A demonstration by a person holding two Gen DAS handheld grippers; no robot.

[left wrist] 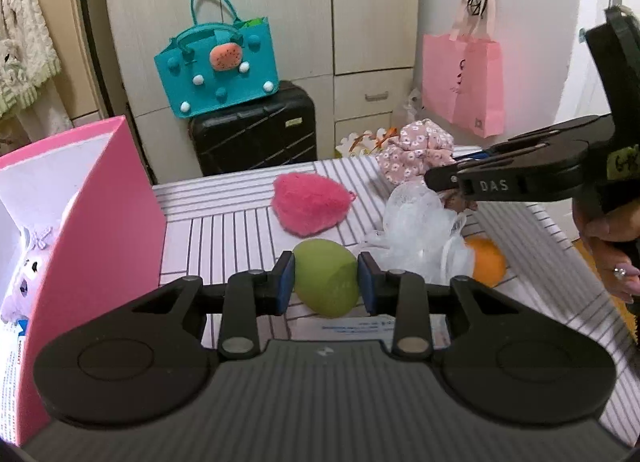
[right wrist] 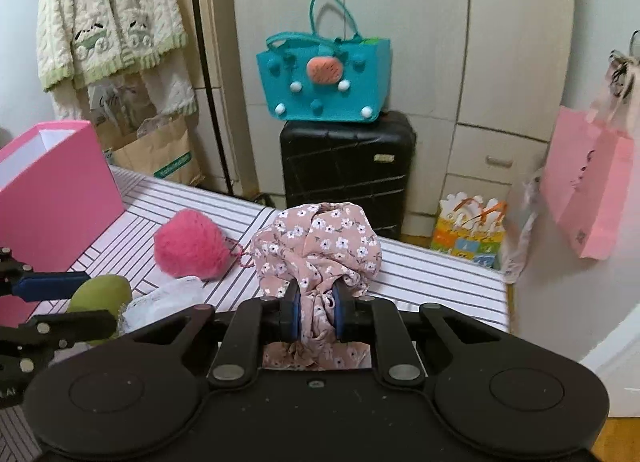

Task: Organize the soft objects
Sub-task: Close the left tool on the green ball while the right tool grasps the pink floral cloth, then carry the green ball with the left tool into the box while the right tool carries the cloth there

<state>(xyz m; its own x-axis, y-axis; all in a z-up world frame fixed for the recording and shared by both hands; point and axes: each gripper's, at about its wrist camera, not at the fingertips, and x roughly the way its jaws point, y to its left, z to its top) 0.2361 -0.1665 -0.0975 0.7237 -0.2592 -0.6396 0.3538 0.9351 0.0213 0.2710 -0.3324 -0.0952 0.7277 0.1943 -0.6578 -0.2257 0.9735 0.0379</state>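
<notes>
Left claw (left wrist: 326, 282) pinches the green sponge (left wrist: 326, 282) above the striped counter (left wrist: 224, 230), pink box (left wrist: 100, 222) close left. Right claw (right wrist: 316, 312) grips floral cloth (right wrist: 320, 238); pink pompom (right wrist: 192, 242) and white mesh (left wrist: 416, 222) crowd between.

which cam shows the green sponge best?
Left wrist: the green sponge sits whole and centered between the left tongs, pads on both sides. Right wrist shows only part of it at the left edge, behind the left tongs.
</notes>
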